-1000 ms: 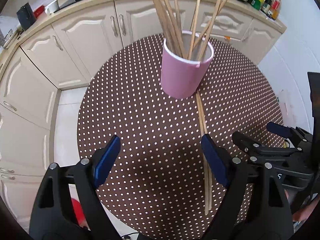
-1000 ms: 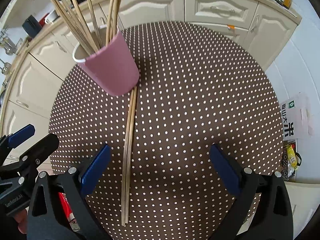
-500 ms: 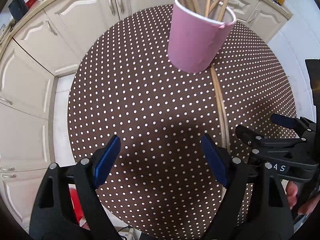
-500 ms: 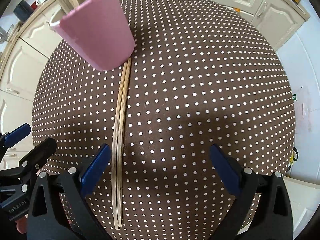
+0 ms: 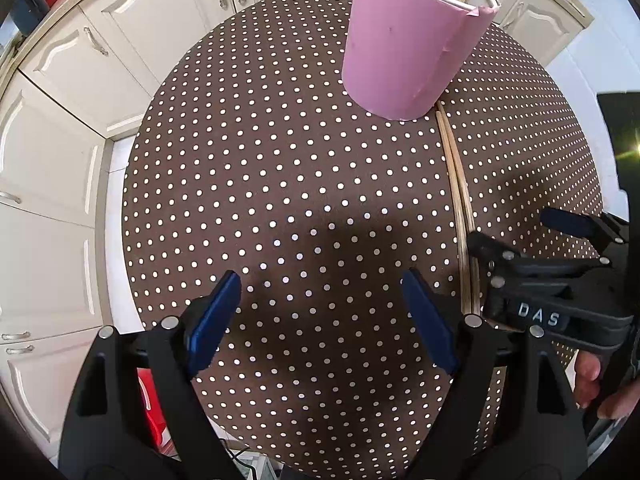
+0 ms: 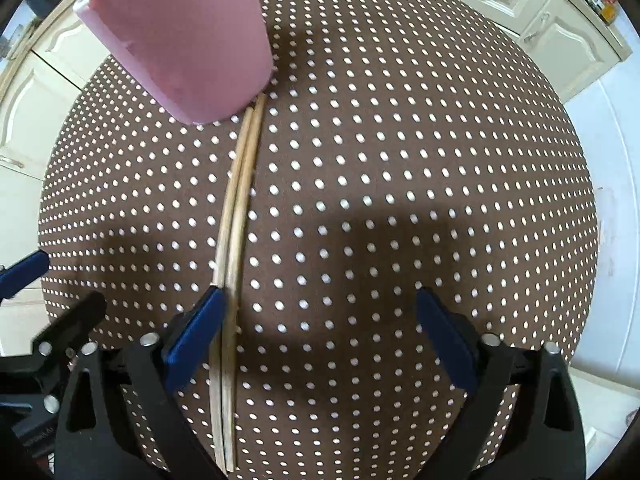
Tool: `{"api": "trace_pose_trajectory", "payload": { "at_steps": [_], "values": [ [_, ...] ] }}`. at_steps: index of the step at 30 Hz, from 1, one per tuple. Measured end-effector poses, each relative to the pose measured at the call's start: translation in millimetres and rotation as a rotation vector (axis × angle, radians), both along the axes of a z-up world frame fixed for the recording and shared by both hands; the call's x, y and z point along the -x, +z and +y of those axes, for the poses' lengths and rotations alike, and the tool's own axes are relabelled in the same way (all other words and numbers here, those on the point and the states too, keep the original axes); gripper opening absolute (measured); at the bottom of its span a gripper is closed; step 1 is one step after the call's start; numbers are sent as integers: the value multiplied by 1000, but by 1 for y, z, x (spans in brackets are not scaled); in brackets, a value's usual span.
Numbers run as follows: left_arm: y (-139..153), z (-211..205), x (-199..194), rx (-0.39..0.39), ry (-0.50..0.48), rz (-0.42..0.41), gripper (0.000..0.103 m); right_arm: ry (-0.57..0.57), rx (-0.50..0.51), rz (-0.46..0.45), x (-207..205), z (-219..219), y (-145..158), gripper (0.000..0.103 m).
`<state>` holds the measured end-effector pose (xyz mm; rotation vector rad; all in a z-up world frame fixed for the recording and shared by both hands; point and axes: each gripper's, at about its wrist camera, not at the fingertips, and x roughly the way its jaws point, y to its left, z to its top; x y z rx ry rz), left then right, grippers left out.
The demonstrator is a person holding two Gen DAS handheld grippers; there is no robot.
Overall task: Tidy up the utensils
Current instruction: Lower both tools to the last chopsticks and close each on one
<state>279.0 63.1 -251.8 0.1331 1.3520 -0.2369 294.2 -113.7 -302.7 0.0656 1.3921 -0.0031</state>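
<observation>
Two grippers over a dotted table [image 5: 280, 152] with loose chopsticks.
Left gripper [image 5: 322, 320] gapes wide, empty, left of the chopsticks [image 6: 236, 216], which lie flat, tips touching the pink cup [image 5: 404, 40]. Right gripper [image 6: 320, 336], wide, has just been closing, its left pad at them.

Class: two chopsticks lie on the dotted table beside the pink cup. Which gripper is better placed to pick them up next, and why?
The right gripper. Its jaws, just closing, stand over the chopsticks, one pad beside them. The left gripper has only bare tablecloth between its jaws.
</observation>
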Motion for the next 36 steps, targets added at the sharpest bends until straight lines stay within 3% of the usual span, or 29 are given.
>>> {"api": "trace_pose_trajectory", "payload": {
  "at_steps": [2,4,5,7,11,13,25,31,36],
  "values": [
    [0,0,0,2,4,3,81,26,-18,-10,-4,4,1,65],
    [-1,-3,0,7,5,4,81,78,-6,-29,-6,14,3,45],
    [-1,-4,0,6,4,3,81,89,45,-37,-6,19,2,39],
    [-2,-11,-3,2,3,-1,81,102,49,-47,-7,22,2,32],
    [-2,-16,-3,11,15,4,82,36,20,-58,-6,6,3,6],
    [2,-19,-4,20,14,6,82,2,-38,-53,-6,-9,0,5],
    [-1,-63,-3,88,-25,30,82,-143,-162,-23,26,-68,-6,5],
    [-13,-83,-11,70,0,61,81,-155,-206,-28,39,-105,-5,5],
    [-23,-103,-16,40,40,71,81,-156,-230,-30,39,-105,-3,5]
  ]
}}
